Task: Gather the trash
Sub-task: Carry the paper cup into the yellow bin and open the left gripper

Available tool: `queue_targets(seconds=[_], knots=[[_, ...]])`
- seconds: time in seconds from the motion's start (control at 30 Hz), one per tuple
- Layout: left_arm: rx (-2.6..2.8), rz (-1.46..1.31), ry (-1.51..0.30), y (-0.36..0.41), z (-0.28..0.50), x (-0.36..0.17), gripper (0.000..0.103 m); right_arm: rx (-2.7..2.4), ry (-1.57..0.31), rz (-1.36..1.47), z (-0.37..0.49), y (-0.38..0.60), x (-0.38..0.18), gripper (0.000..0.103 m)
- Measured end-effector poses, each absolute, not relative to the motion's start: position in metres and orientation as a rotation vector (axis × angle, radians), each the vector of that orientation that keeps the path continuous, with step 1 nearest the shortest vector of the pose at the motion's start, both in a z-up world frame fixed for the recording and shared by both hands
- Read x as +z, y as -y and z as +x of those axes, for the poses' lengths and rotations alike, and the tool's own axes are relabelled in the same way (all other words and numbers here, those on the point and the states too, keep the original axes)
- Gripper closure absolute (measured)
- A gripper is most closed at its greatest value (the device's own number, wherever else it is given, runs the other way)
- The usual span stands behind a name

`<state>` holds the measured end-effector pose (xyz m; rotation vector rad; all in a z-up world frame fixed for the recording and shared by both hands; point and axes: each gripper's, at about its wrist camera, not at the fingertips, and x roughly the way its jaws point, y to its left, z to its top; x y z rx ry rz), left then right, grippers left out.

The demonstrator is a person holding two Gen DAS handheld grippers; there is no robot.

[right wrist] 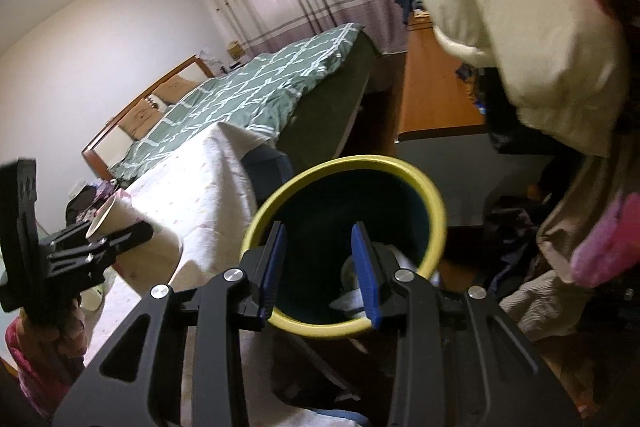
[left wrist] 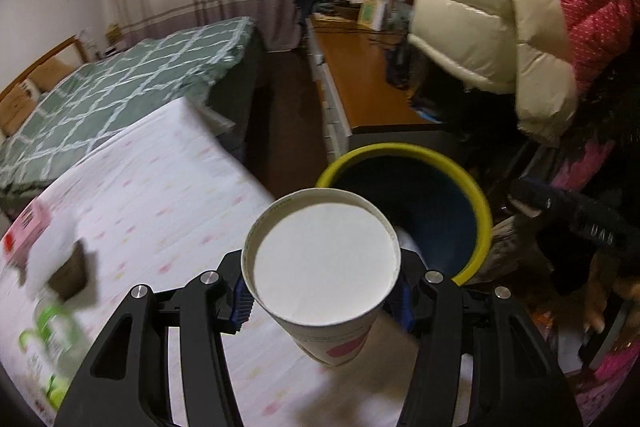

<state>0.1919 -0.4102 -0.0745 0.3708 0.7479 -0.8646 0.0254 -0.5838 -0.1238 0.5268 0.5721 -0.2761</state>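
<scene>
Now the left gripper (left wrist: 322,301) clamps a paper cup (left wrist: 322,263), base forward, just beside the yellow-rimmed bin (left wrist: 478,203); above that bin the right gripper (right wrist: 318,269) hangs part-open, empty.

No text, brand or number can be read in either view. The paper cup (left wrist: 324,279) carries fine print near its rim, too small to make out. The pink box (left wrist: 26,227) and the green-labelled bottle (left wrist: 52,347) carry printing, but both are blurred.
</scene>
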Motion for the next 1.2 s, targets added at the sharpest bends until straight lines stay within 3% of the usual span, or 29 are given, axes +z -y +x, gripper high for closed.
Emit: queue_targets(seconds=[0.4, 0.5, 0.6, 0.8, 1.2], knots=[[-0.943, 0.432, -0.783, 0.523, 0.198, -0.109, 0.048, -0.369, -0.566, 0.546, -0.011, 0.605, -0.133, 0.07], [-0.935, 0.424, -0.793, 0.537, 0.203, -0.118, 0.026, -0.376, -0.563, 0.547, -0.014, 0.607, -0.131, 0.07], [-0.912, 0.414, -0.799, 0.542, 0.207, -0.121, 0.024, -0.376, -0.562, 0.546, -0.015, 0.606, -0.13, 0.07], [-0.883, 0.345, -0.785, 0.492, 0.2, -0.099, 0.021, -0.368, -0.564, 0.541, -0.012, 0.599, -0.13, 0.07], [-0.719, 0.23, -0.696, 0.306, 0.154, -0.051, 0.016, -0.252, -0.608, 0.486, 0.038, 0.557, -0.125, 0.069]])
